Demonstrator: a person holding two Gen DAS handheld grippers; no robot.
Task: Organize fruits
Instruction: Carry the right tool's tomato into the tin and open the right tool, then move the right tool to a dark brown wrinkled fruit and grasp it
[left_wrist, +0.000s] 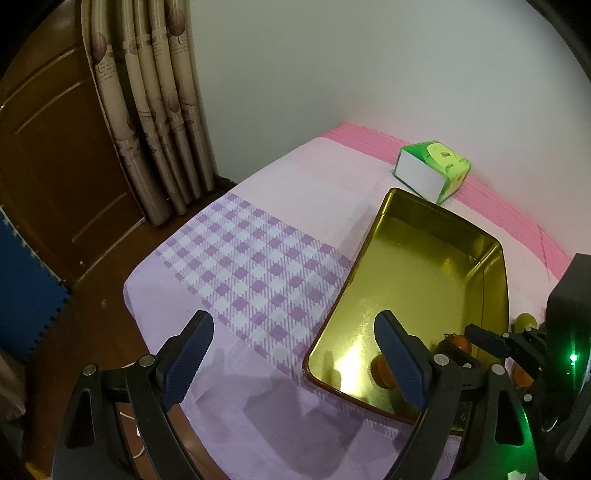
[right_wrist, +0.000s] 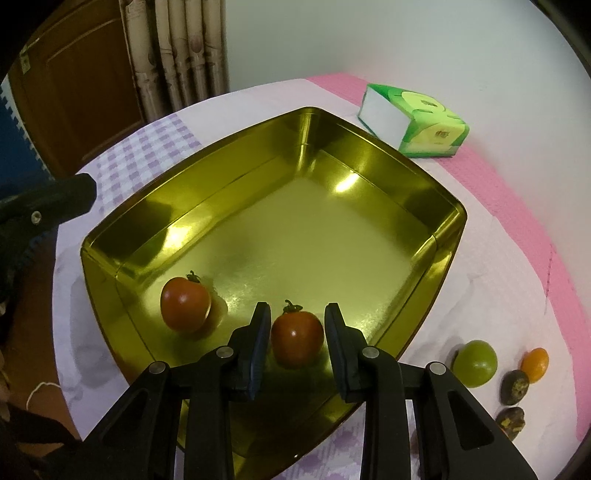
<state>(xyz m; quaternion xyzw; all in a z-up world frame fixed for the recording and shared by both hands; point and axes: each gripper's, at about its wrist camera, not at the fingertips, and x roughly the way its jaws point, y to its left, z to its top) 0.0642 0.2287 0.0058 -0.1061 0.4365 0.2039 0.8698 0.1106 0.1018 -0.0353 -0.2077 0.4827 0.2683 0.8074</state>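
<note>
Here we have the right gripper (right_wrist: 297, 332) clamped on a red tomato (right_wrist: 297, 341), its two pads pressed to the fruit's flanks and its green stalk pointing up and away from us, low over the near part of the gold tin (right_wrist: 236, 177). The relation that matters is the vertical one: the tomato sits between the jaws just above the tin's floor, or perhaps touching it, and we cannot tell which. We judge the next step to be a release, so the jaws need only part sideways. The fruit is nearly round, with no long axis to mind, though it may roll once freed. A second tomato (right_wrist: 184, 304) lies to the left near the tin's wall, close but apart from the held one. Our left gripper (left_wrist: 291, 354) hangs with its jaws wide apart and nothing between them, over the lilac cloth (left_wrist: 258, 266) at the tin's near-left corner; the right hand is plainly the nearer. The right wrist view alone shows the fruit not yet sorted on the cloth to the right of the tin: a green fruit (right_wrist: 475, 363), a small orange one (right_wrist: 535, 363) and two dark ones (right_wrist: 514, 384). The left view alone shows the empty gap of its own jaws and the checked cloth beyond; there the tomatoes are mostly hidden behind a finger. A green tissue box (right_wrist: 417, 122) stands behind the tin.
</note>
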